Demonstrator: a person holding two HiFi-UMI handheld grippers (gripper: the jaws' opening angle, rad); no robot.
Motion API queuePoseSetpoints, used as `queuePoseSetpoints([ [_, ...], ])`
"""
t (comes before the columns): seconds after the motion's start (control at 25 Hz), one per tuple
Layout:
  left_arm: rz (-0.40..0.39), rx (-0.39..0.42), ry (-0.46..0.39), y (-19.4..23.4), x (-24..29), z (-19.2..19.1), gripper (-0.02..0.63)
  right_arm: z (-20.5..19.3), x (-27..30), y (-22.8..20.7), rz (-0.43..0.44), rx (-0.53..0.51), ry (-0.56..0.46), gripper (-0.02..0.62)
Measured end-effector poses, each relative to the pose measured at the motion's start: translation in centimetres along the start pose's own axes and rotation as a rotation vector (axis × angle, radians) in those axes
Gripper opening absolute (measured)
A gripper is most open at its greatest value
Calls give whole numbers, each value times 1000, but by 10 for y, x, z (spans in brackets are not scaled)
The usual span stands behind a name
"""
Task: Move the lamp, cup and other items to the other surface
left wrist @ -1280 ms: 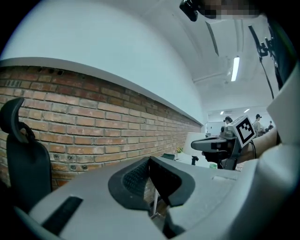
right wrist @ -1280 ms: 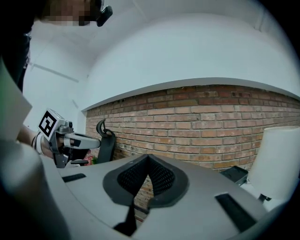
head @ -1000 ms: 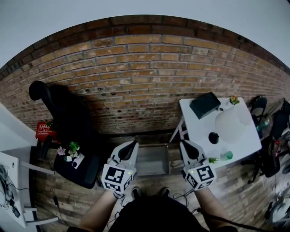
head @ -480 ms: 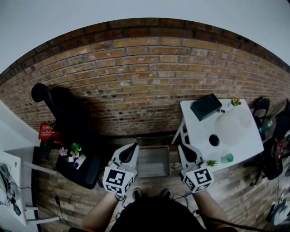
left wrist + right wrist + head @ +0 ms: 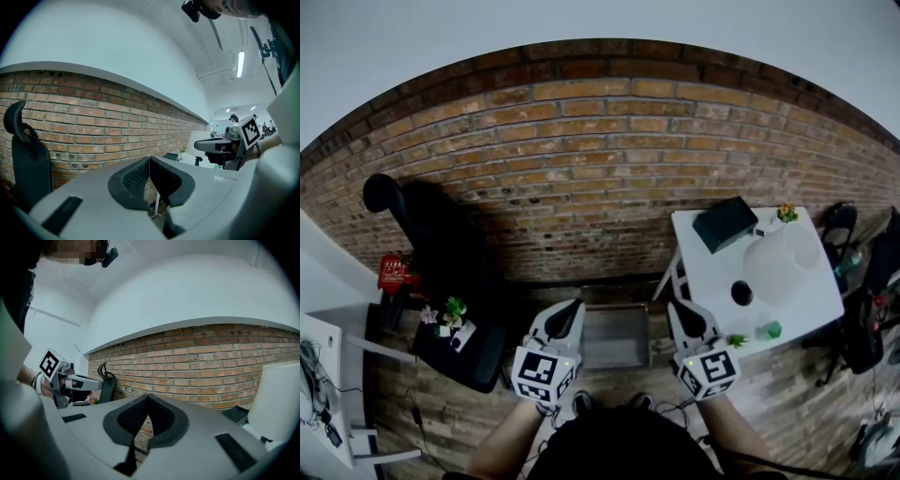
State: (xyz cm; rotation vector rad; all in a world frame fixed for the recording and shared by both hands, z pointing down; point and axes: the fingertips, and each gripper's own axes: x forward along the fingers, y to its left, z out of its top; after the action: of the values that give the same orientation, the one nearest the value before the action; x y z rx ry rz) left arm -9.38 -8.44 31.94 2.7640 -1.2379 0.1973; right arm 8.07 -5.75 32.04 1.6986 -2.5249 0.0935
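1. The left gripper had a grey moulded plastic shell with a cube of black-and-white square markers at the rear. Its fingers were dark ribbed pads, pressed together with nothing between them.
2. The right gripper was the same build. Its fingers were also together and empty.
3. The lamp had a smooth white rounded shade and a round black base. It stood on the flat white desk, at about 2 o'clock of the right fingers and well apart from them.
4. The small green cup sat near the desk's front edge, at about 3 o'clock of the right fingers, untouched.
5. A small green plant sat at the desk's near corner, close to the right gripper's body.
6. A dark flat rectangular box and a yellow-flowered pot plant were on the desk's far side, at 1 o'clock.
7. A black office chair was at 9–10 o'clock of the left fingers, with small potted plants on its seat.
8. A rough red-brown brick wall was at 12 o'clock. A grey rectangular tray lay on the wood-plank floor between the grippers.
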Motion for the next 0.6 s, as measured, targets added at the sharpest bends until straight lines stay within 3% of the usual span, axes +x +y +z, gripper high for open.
queuePoseSetpoints([
  [0.6,-12,-11,1,12,1,0,6,3,9,5,-12,-4,1,3],
])
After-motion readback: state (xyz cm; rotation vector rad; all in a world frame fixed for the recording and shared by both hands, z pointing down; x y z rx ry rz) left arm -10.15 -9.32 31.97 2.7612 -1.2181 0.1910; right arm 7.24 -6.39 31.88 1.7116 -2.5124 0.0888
